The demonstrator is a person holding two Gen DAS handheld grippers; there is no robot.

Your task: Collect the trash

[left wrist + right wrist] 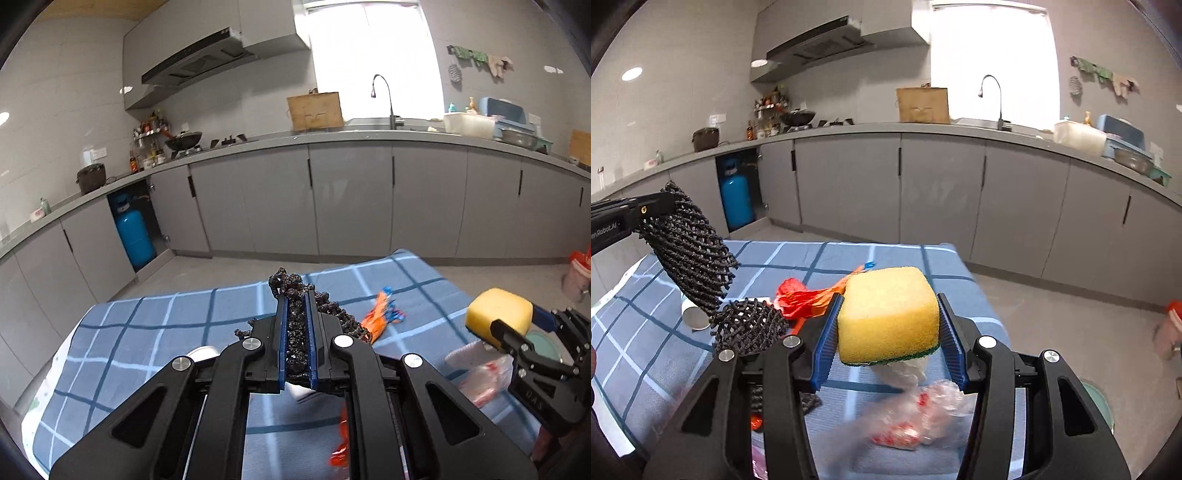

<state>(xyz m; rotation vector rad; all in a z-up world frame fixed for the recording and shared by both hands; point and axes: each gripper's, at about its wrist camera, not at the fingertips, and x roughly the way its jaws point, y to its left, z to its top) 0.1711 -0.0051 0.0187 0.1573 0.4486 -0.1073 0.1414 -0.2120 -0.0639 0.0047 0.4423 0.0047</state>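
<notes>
- Above the desk [886, 254], near its front edge: left tool [297, 295] nearly shut, clamping black mesh [690, 251]; right tool [888, 310] half open, gripping yellow sponge [886, 314].
- Step: carrying both items off.
- Next: locate bin, release; wrappers [805, 299] remain mid-desk.

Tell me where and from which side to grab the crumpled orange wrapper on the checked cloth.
Take the orange wrapper at its bunched red-orange middle, coming from above with a free hand-held gripper. It lies low and crumpled on the checked cloth, so only that raised bunch offers a pinch.

left gripper [665, 206] reads, perhaps, "Robot.AI"
</notes>
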